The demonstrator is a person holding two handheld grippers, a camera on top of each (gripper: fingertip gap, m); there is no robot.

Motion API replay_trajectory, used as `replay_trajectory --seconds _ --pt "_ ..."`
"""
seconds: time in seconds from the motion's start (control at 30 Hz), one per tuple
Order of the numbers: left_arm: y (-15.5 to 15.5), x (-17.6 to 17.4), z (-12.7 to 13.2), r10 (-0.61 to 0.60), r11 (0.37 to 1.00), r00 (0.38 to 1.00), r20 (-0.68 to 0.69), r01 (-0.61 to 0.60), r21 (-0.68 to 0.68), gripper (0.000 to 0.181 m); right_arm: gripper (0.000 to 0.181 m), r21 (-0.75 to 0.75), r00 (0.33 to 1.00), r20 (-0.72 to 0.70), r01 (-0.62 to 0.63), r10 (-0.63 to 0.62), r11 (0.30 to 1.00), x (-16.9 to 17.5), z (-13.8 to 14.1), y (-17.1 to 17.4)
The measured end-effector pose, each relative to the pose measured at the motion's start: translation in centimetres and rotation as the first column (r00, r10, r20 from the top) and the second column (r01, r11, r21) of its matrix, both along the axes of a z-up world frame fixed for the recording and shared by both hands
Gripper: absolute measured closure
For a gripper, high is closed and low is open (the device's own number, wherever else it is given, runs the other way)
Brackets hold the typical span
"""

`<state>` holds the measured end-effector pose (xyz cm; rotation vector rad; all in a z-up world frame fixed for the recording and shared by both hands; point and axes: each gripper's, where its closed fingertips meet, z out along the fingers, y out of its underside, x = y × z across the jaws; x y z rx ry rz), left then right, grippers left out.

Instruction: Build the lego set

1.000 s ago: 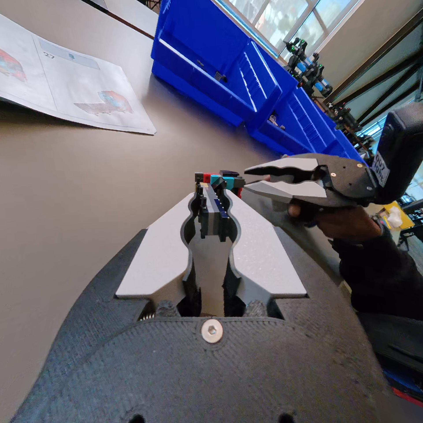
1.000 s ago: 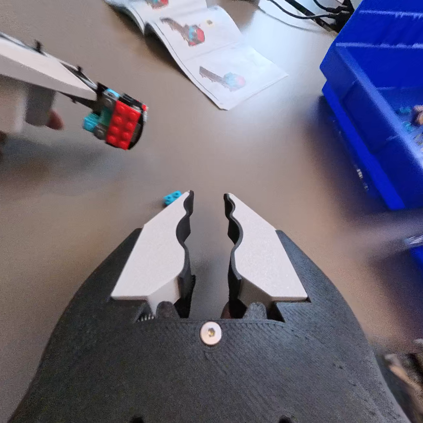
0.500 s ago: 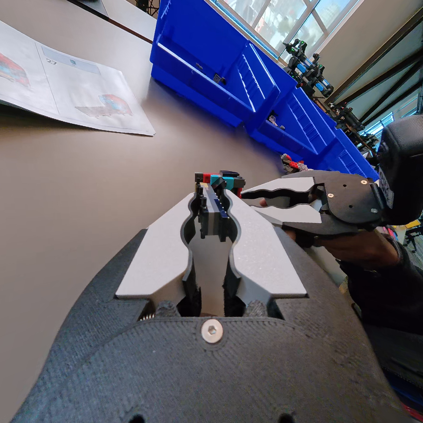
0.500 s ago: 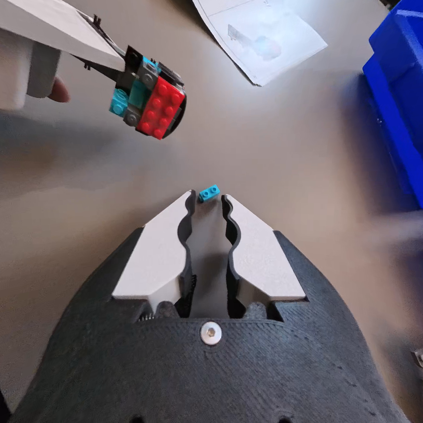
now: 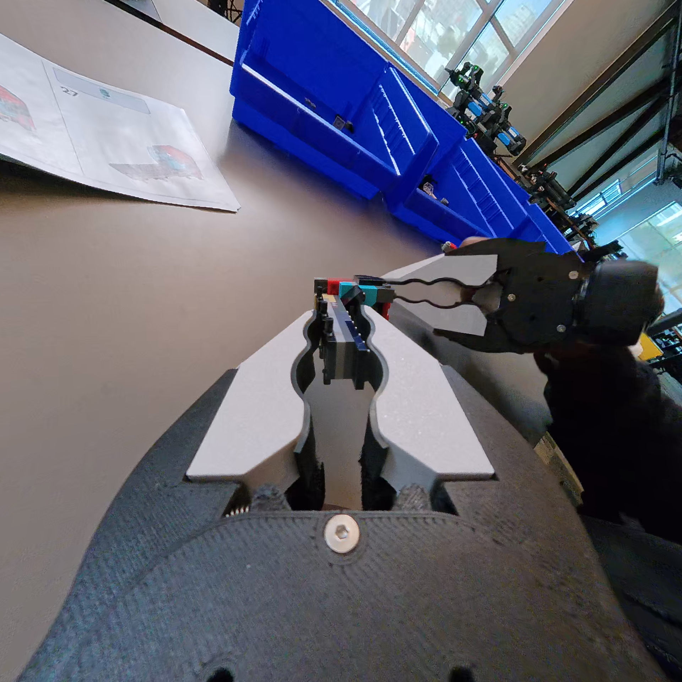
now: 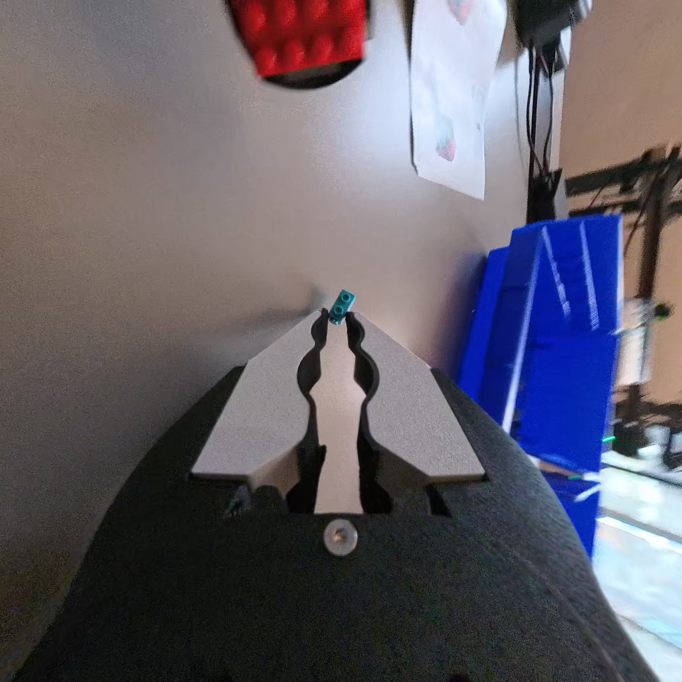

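Two grippers, each loaded. Left gripper (image 5: 341,317) fingers clamp the dark, red-and-teal lego assembly (image 5: 350,295) steady, above bench (image 5: 147,295). Right gripper (image 6: 336,313) fingers pinch small teal two-stud brick (image 6: 341,307) by its end, studs exposed; red studs at 12 o'clock, likely its destination.

I see the partly built lego model (image 5: 345,313) held off the table, a long grey and dark blue body running lengthwise between my left jaws, with red, teal and black bricks at its far end; my right jaws pinch one small teal brick (image 6: 341,307) at their tips, its two studs facing me.
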<state>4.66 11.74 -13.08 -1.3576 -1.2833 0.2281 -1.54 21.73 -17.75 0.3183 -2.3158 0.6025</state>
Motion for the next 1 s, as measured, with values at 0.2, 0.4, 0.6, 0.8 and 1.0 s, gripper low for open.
replay_trajectory --seconds 0.2,0.4,0.6,0.8,1.0 --pt "-0.1 0.2 0.0 0.0 1.0 1.0 -0.001 0.0 -0.003 0.161 0.17 0.263 0.946 -0.164 -0.232 0.281 0.936 0.2 0.1 0.9" --pt "0.0 0.2 0.0 -0.003 1.0 1.0 -0.001 0.003 -0.007 0.161 0.171 0.292 0.897 -0.195 -0.332 0.396 0.897 1.0 -0.3 0.8" --pt "0.0 0.2 0.0 -0.008 1.0 1.0 0.001 0.008 -0.008 0.161 0.163 0.26 0.903 -0.184 -0.337 0.389 0.905 1.2 0.0 1.4" --pt "0.1 0.4 -0.1 -0.012 1.0 1.0 0.006 0.012 -0.01 0.161 0.151 0.03 0.97 -0.012 -0.243 0.243 0.97 1.5 1.0 2.1" --pt "0.2 0.5 -0.2 -0.017 1.0 1.0 0.02 0.017 -0.002 0.161 0.152 -0.227 0.898 0.437 0.051 0.055 0.973 1.5 0.3 2.6"
